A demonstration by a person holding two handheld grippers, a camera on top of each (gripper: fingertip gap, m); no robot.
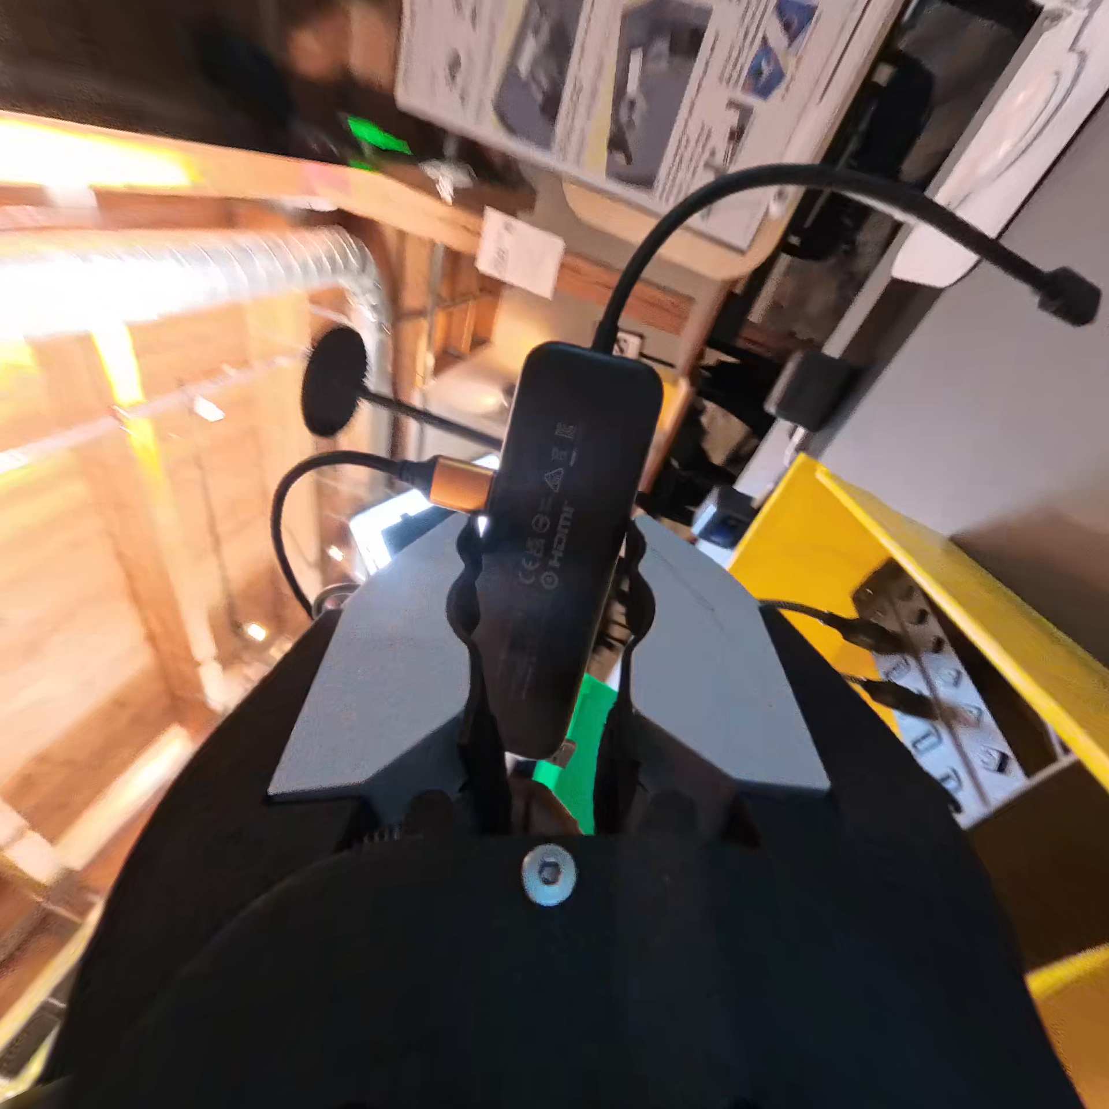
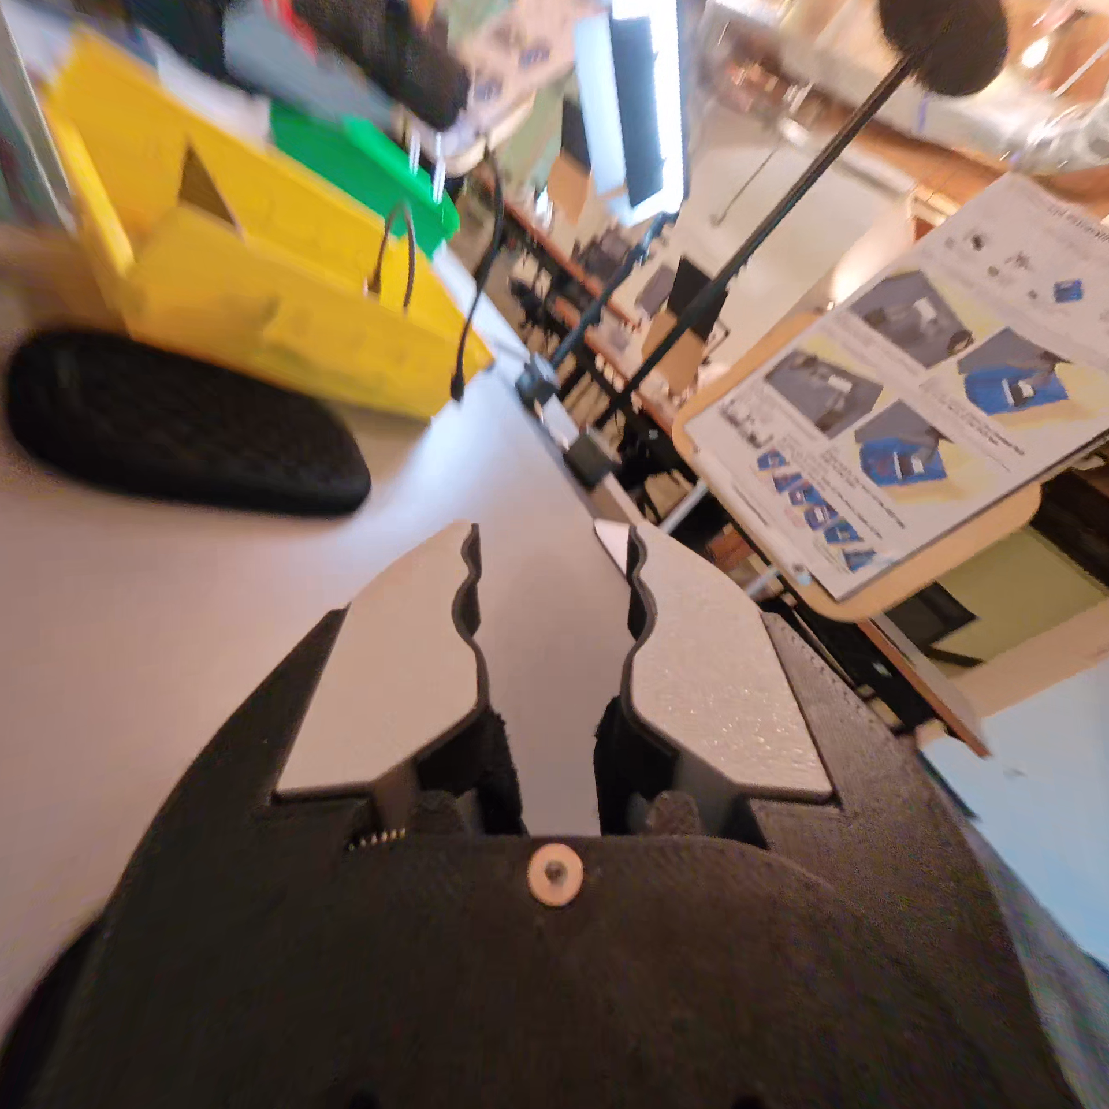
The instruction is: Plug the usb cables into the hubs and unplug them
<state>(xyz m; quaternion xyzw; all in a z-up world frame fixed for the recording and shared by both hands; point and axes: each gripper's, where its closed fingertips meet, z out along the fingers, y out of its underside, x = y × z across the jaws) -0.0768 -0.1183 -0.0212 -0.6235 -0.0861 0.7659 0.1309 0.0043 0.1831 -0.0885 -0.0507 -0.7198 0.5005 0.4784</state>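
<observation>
Your left gripper [image 1: 549, 570] has its jaws clenched on the hub [image 1: 570, 522], a slim black bar w/ rounded ends held up off the worktop, pointing to 12 o'clock. Its own black lead [image 1: 750, 186] arcs from the top toward 2 o'clock. An orange-shelled usb cable [image 1: 462, 483] is plugged into its side at 9 o'clock. Your right gripper [image 2: 552, 564] is empty, jaws released, over the grey worktop [image 2: 150, 612]; yellow bin [image 2: 252, 264] at 10 o'clock.

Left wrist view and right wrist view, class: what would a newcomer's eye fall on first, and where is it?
First, the black hub held up between the left tongs at the centre of the left wrist view, an orange-tipped cable plugged into its left side. In the right wrist view, the bright yellow bin stands at upper left on the table, while the right tongs gape empty.
</observation>
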